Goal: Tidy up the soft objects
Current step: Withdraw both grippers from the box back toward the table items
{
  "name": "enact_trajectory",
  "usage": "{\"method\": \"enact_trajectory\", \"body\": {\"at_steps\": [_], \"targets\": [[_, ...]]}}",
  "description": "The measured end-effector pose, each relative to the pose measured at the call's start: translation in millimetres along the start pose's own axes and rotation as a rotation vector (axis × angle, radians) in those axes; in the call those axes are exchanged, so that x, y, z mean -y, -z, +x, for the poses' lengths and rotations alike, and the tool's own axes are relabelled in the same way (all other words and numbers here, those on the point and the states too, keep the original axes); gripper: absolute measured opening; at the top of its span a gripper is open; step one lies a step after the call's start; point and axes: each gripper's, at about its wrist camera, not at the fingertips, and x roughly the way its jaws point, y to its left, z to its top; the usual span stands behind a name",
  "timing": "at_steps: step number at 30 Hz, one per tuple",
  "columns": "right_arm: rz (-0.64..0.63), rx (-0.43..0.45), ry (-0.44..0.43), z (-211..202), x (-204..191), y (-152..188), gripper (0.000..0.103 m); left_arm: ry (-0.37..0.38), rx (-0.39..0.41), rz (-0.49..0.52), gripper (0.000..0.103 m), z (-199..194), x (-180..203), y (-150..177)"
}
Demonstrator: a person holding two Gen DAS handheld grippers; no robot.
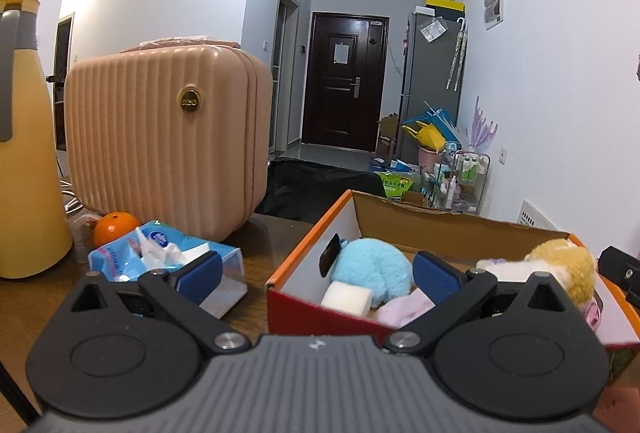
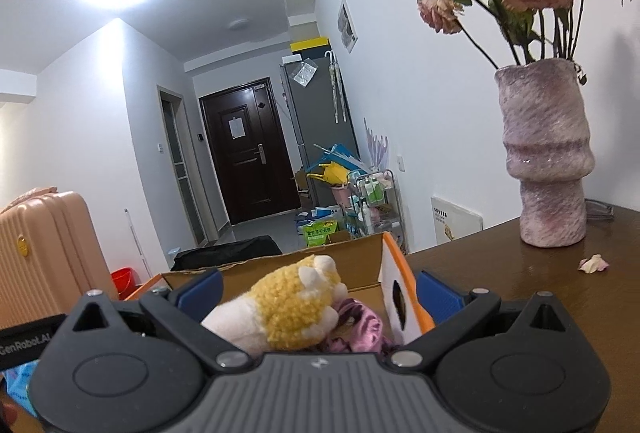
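An open orange-rimmed cardboard box sits on the brown table. In it lie a light blue plush, a white foam block, a pink cloth and a yellow-and-white plush. My left gripper is open and empty, its fingers straddling the box's left wall. In the right wrist view the yellow-and-white plush lies in the box on a purple knit cloth. My right gripper is open around the plush, its pads apart from it.
A pink ribbed suitcase, an orange, a blue tissue pack and a yellow flask stand left of the box. A purple vase of dried roses and a fallen petal are on the right.
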Motion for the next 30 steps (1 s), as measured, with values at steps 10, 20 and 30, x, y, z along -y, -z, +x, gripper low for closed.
{"method": "enact_trajectory", "body": {"at_steps": [10, 20, 30], "targets": [[-0.049, -0.006, 0.002, -35.5, 9.3, 7.0, 0.103, 0.001, -0.009, 0.020, 0.103, -30.5, -14.2, 11.6], [-0.098, -0.030, -0.010, -73.1, 15.0, 15.6, 0.103, 0.000, -0.024, 0.041, 0.103, -60.4, -31.0, 24.1], [-0.180, -0.070, -0.038, -114.2, 12.8, 29.4, 0.103, 0.020, -0.046, 0.092, 0.103, -95.2, -46.2, 39.2]]}}
